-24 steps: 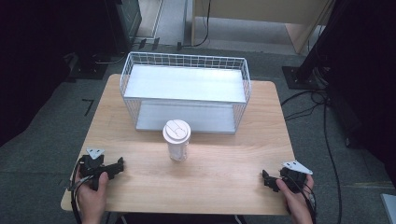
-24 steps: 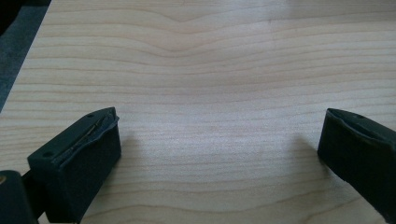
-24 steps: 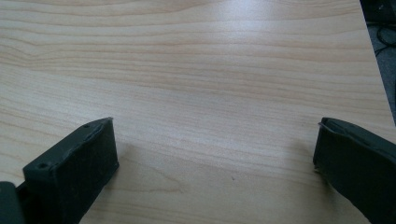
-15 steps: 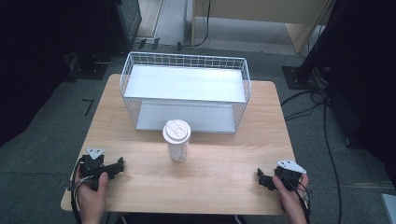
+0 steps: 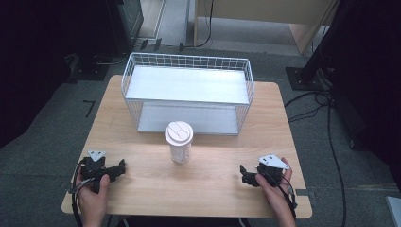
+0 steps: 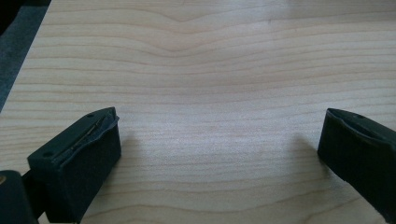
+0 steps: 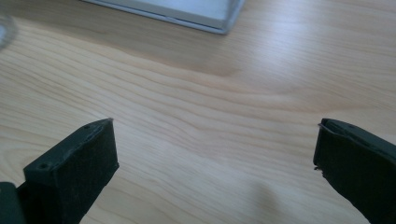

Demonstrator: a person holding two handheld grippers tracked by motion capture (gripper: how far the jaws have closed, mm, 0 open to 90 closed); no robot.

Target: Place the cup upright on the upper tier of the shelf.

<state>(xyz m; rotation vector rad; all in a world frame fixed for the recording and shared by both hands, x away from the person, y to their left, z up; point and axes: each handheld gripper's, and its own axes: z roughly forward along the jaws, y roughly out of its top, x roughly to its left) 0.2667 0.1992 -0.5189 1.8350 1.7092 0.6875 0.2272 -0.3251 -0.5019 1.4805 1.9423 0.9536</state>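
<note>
high view: wooden table [image 5: 142, 198]. white wire basket [image 5: 187, 92] on the far half of the table, nothing in it. clear cup with white lid [image 5: 178, 142] upright just in front of the basket's near side, about centred on it. left gripper [image 5: 119, 168] at the near left of the table, well apart from the cup, jaws pointing toward it, held by the left hand [image 5: 92, 198]. right gripper [image 5: 243, 172] at the near right, well apart from the cup, jaws pointing toward it, held by the right hand [image 5: 276, 189]. cup lies between the two grippers, touching neither.

left gripper view: two black jaws released, spread wide, bare table [image 6: 210, 84] between them.

right gripper view: two black jaws released, spread wide, bare table [image 7: 210, 121] between them. basket corner [image 7: 205, 16] farther off at the top. blurred clear edge of the cup [image 7: 5, 25] at the top left, well beyond the jaws.
</note>
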